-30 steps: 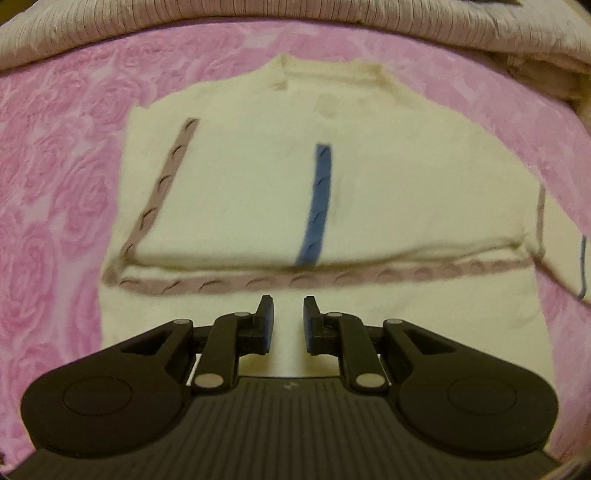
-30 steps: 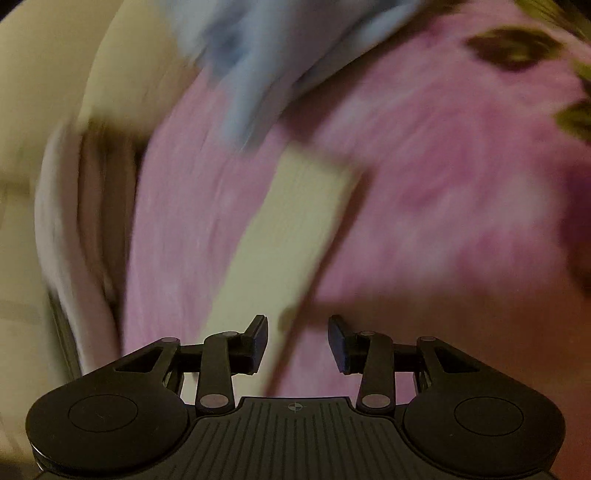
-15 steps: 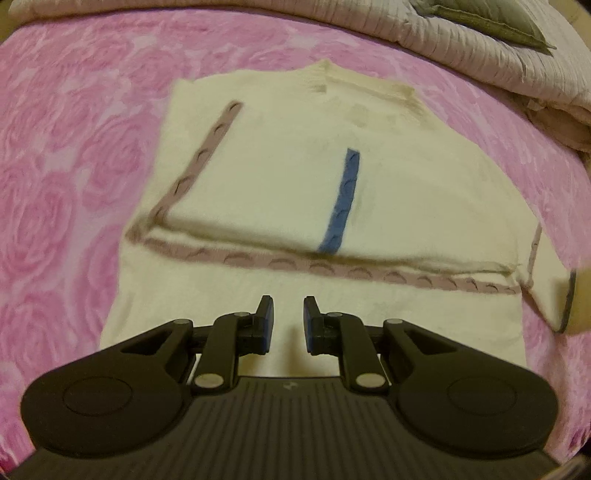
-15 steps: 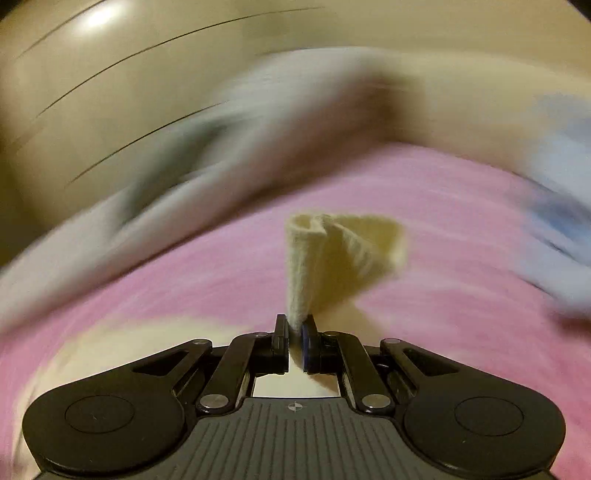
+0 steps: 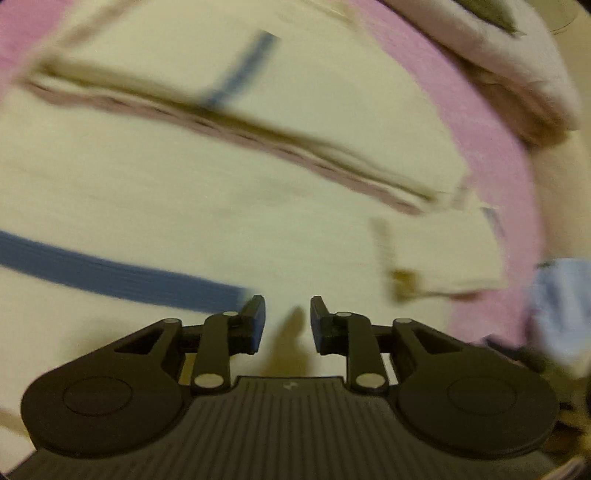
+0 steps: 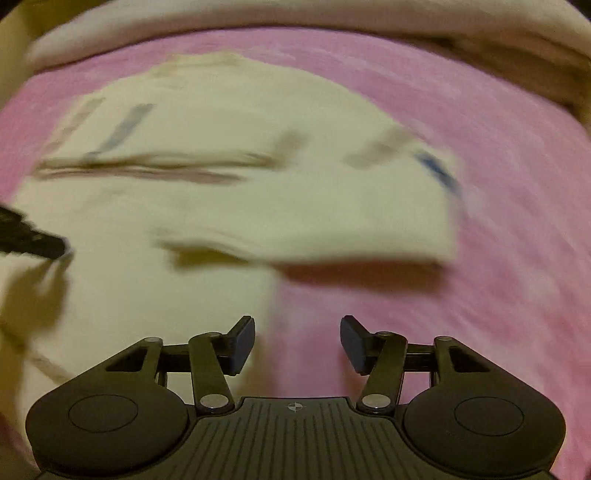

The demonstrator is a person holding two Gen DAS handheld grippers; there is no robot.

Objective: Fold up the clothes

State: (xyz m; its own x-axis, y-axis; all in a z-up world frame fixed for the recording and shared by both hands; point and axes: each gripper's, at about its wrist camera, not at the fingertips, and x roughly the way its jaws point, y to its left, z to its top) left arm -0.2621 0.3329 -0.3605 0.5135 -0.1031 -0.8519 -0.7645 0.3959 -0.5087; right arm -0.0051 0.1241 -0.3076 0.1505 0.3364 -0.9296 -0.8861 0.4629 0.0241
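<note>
A cream knit sweater (image 5: 240,206) with a blue stripe (image 5: 110,277) and mauve cable trim (image 5: 258,140) lies folded on the pink bedspread (image 5: 491,147). My left gripper (image 5: 287,317) hovers low over its near part, jaws a little apart and opening, nothing between them. In the right wrist view the sweater (image 6: 207,192) shows a sleeve (image 6: 369,221) laid across its right side. My right gripper (image 6: 297,334) stands over the sweater's right edge, its jaws opening wide and empty. Both views are blurred by motion.
A pale quilt (image 6: 369,14) is bunched along the far side of the bed. A light blue cloth (image 5: 561,295) lies at the right of the sweater. A black part of the left tool (image 6: 29,240) reaches in at the left edge.
The right gripper, shut on the cream sleeve half a second ago, has let it go and the sleeve now lies on the sweater. The left gripper came down closer and its jaws widened.
</note>
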